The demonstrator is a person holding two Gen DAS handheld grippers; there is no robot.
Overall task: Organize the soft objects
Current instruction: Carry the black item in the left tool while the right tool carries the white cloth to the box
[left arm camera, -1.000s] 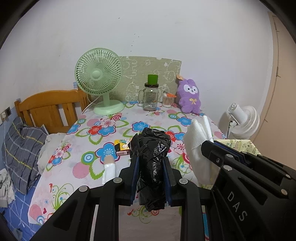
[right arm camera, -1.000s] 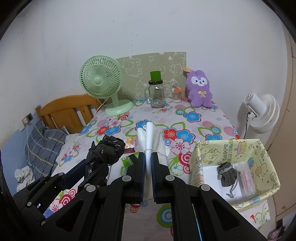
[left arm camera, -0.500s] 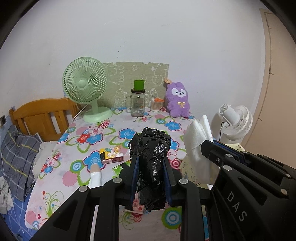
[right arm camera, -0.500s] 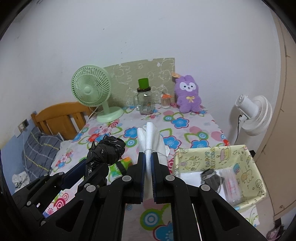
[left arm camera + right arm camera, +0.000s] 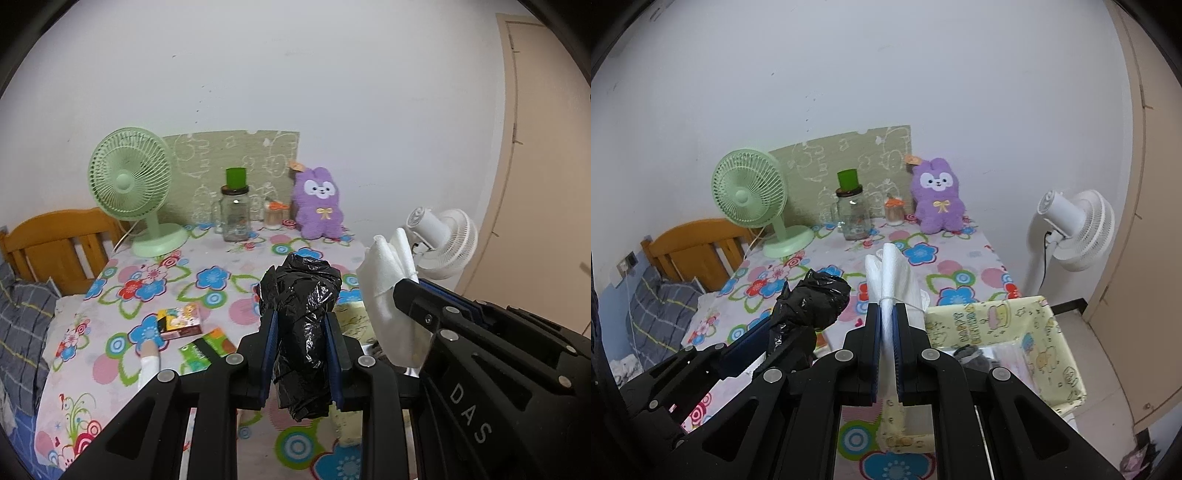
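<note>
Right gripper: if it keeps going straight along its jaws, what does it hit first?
Probably the floral tablecloth just left of the yellow basket, judging by the right gripper holding the white cloth bundle; depth is unclear.

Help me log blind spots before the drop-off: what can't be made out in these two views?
- Yellow bin contents: right wrist view, partly behind the right gripper; a dark item and clear packet, unidentifiable.
- Black bag contents: opaque, clamped in the left gripper.
- White bundle: lower end hidden between the jaws.
- Bin in the left wrist view: mostly blocked by both grippers.
</note>
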